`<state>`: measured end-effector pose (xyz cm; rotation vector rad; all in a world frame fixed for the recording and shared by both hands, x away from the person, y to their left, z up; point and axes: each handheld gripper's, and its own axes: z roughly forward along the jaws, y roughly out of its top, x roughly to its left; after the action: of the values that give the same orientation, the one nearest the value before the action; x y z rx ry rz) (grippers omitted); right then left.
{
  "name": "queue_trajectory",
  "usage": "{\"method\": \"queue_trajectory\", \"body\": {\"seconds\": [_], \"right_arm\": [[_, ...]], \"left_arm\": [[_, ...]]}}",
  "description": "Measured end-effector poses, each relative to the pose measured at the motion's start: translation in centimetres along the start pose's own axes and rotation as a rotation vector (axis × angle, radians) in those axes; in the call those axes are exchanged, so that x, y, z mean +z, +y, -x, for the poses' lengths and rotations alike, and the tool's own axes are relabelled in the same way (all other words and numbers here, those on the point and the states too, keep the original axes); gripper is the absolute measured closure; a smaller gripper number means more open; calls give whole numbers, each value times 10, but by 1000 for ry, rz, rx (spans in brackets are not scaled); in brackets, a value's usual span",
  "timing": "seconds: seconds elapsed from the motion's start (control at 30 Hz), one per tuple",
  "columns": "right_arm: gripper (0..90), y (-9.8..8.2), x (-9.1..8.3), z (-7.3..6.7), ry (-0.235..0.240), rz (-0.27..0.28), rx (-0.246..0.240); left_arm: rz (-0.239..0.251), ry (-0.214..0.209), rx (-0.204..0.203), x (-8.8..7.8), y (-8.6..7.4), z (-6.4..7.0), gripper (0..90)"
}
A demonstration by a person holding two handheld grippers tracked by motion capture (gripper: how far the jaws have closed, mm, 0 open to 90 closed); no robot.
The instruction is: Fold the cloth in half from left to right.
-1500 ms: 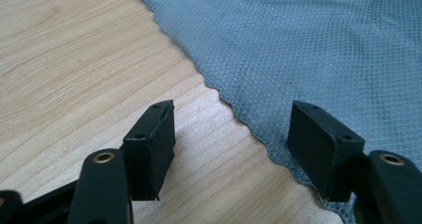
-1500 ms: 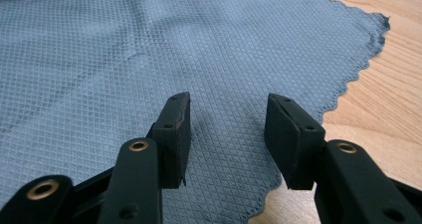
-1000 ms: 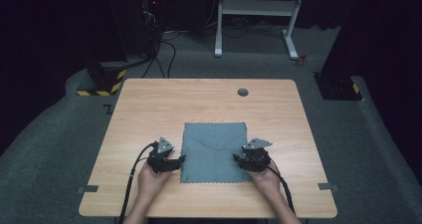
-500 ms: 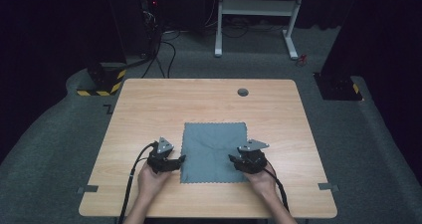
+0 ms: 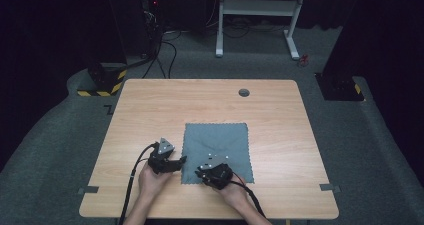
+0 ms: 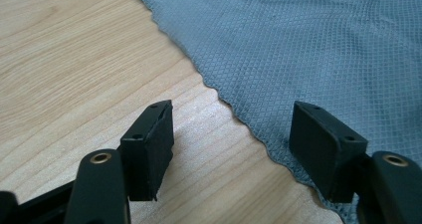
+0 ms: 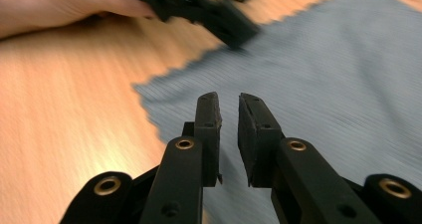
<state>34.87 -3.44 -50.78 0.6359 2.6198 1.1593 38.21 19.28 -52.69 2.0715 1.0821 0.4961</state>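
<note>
Two tongs work at the near edge of a grey cloth [image 5: 216, 150] that lies flat on a wooden table [image 5: 150, 105]. The left tongs [image 5: 181, 161] sit just off the cloth's left edge near its near-left corner, jaws spread wide; in the left gripper view one pad stands over bare wood and the other over the cloth [image 6: 323, 50], with the scalloped edge running between them and nothing pinched. The right tongs [image 5: 201, 172] hover over the cloth's near edge, close beside the left tongs, pointing toward that same corner. Their jaws have just been closing, and in the right gripper view [image 7: 229, 119] only a narrow gap is left between the pads; no fold of cloth sits in that gap, so they grip nothing, with the cloth [image 7: 318, 69] spread below and ahead of them. Beyond both tongs the far half of the table is open wood, apart from a small round hole [image 5: 244, 92] near the far edge. Wide bare strips also lie to the left of the left tongs and to the right of the cloth.
</note>
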Motion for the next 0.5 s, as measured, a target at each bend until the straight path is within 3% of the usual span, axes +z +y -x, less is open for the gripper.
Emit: {"method": "queue_trajectory", "body": {"seconds": [0.2, 0.4, 0.5], "right_arm": [[777, 7, 22, -25, 59, -8, -31], [737, 5, 29, -33, 72, 1, -15], [697, 6, 30, -40, 58, -3, -53]], "left_arm": [[9, -20, -40, 1, 1, -6, 346], [-5, -11, -9, 9, 9, -11, 343], [-24, -14, -45, 17, 19, -23, 364]]}}
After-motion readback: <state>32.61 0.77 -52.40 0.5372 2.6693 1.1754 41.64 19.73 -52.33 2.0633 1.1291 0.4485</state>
